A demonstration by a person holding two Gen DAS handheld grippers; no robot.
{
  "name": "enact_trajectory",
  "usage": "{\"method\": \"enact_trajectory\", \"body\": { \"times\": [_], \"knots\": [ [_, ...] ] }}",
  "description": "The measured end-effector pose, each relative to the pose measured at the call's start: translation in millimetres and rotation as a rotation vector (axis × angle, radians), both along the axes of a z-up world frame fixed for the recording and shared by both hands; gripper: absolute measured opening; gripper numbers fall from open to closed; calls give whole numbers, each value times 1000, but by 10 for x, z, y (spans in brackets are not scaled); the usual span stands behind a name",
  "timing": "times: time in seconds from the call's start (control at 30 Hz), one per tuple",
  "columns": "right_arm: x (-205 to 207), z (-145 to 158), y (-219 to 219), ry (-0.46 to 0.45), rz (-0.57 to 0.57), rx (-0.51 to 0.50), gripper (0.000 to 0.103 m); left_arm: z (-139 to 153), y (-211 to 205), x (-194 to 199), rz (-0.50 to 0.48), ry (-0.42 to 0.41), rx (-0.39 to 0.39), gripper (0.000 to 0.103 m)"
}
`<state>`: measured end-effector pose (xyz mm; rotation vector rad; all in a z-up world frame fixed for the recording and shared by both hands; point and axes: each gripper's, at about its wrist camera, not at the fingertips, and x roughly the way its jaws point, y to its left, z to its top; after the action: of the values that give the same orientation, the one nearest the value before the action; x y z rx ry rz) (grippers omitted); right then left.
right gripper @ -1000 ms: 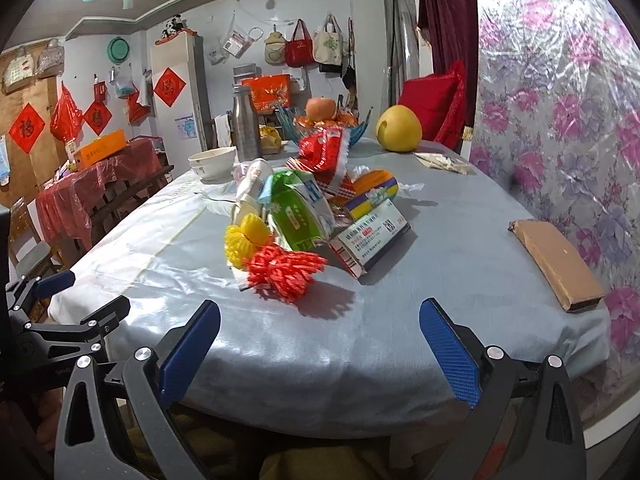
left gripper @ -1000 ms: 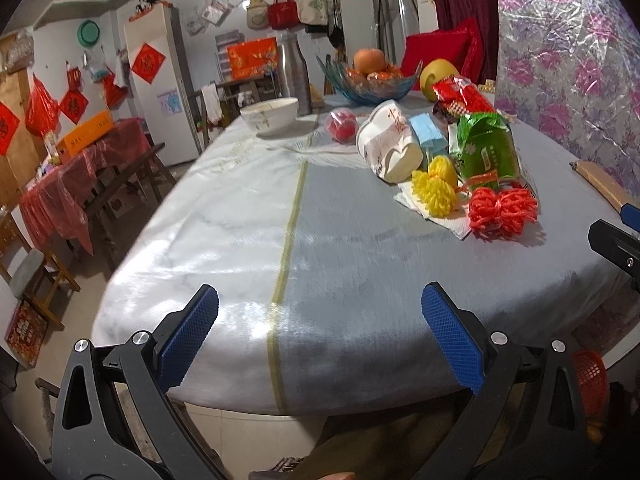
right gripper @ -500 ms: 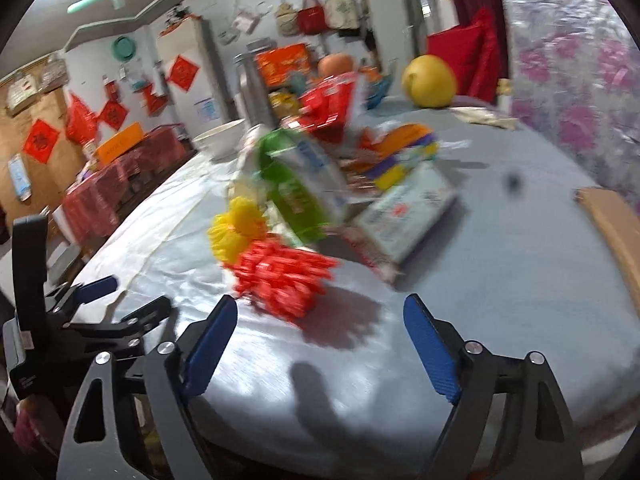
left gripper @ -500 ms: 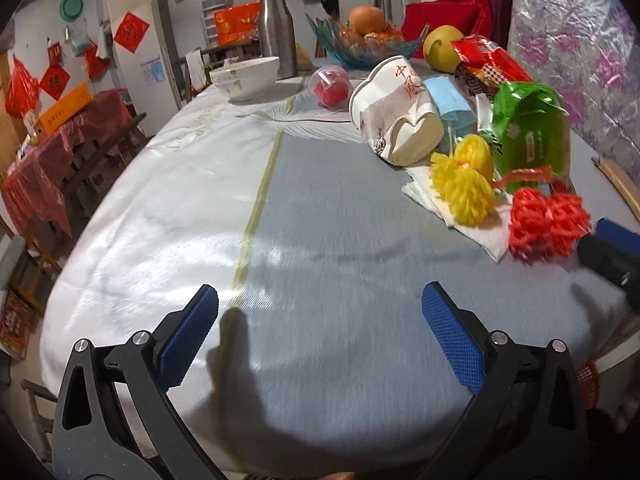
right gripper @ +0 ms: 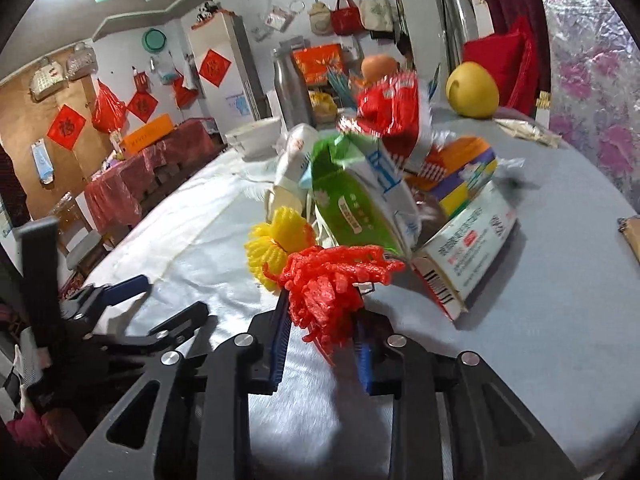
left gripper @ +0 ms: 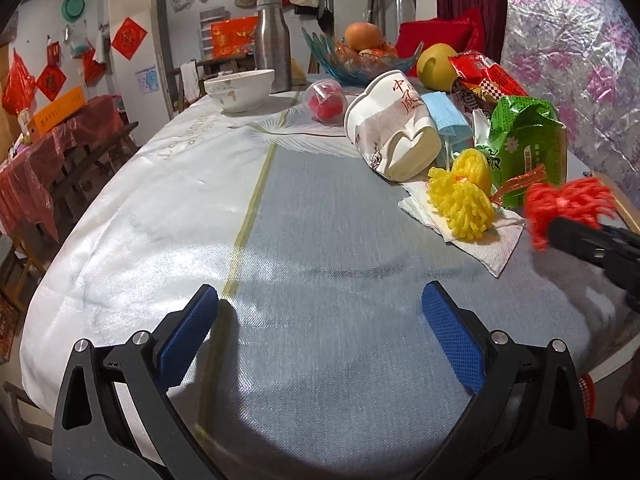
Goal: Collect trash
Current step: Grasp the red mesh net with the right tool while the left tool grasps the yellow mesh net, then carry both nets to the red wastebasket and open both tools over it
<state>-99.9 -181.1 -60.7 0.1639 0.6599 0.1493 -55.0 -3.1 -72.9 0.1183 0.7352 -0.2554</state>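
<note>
A red foam fruit net [right gripper: 328, 280] lies at the near end of a trash pile on the grey tablecloth [left gripper: 320, 220]. The jaws of my right gripper [right gripper: 322, 320] are closing, and their pads press on this net [left gripper: 568, 200]. Behind it are a yellow foam net [right gripper: 276, 240], a green packet [right gripper: 348, 204], a white medicine box [right gripper: 468, 248], a crushed paper cup [left gripper: 396, 128], a blue face mask [left gripper: 446, 116] and a tissue [left gripper: 488, 240]. My left gripper [left gripper: 320, 300] stands open over bare cloth, left of the pile, with nothing between its fingers.
At the far end of the table stand a white bowl [left gripper: 240, 88], a steel flask [left gripper: 274, 44], a glass fruit bowl [left gripper: 360, 60] and a yellow pomelo [right gripper: 472, 90]. A brown board [right gripper: 632, 232] lies at the right edge. A red basket [left gripper: 586, 396] shows below the table's near edge.
My right gripper moved in over the red foam net and its jaws went from wide open to pressed on it. My left gripper came forward over the table, then held still.
</note>
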Motion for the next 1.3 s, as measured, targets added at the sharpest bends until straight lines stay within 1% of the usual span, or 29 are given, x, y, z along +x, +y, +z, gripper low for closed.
{"method": "enact_trajectory", "body": {
  "times": [0.13,0.23,0.33,0.43,0.57,0.63,0.7,0.77,0.8,0.83,0.87,0.9,0.93,1.03,1.13,1.2,1.3],
  "knots": [
    [-216,67,-212,-27,-42,28,28,25,-21,27,-26,20,-9,97],
    [-356,50,-381,-38,-92,52,28,102,-48,44,-46,4,-28,97],
    [-414,-4,-549,-31,-132,70,29,191,-125,67,-84,-21,-45,97],
    [-439,-59,-662,-25,-150,95,29,257,-302,142,-140,-20,-48,97],
    [-480,-79,-698,-28,-154,112,30,296,-562,222,-205,-27,-46,97],
    [-483,-92,-731,-27,-154,118,30,274,-699,296,-225,-29,-31,97],
    [-482,-104,-750,-24,-157,121,30,212,-812,422,-224,1,-18,97],
    [-490,-108,-769,-24,-161,124,30,187,-843,481,-239,43,-35,76],
    [-499,-105,-782,-25,-165,124,30,183,-857,498,-244,53,-37,71],
    [-510,-98,-797,-28,-169,125,30,178,-857,486,-250,59,-41,61],
    [-525,-85,-810,-32,-173,126,30,170,-861,476,-265,67,-45,47],
    [-540,-72,-816,-37,-175,126,30,164,-866,460,-279,76,-49,42],
    [-564,-60,-824,-42,-179,128,30,165,-863,426,-286,80,-53,42],
    [-656,-5,-860,-59,-188,134,30,236,-807,271,-302,58,-85,39],
    [-817,89,-920,-82,-207,126,30,374,-733,89,-316,33,-125,39],
    [-986,180,-983,-97,-229,111,30,469,-719,-22,-331,20,-134,39],
    [-1323,297,-1155,-96,-288,80,30,626,-762,-267,-388,-15,-144,39]
  ]
}}
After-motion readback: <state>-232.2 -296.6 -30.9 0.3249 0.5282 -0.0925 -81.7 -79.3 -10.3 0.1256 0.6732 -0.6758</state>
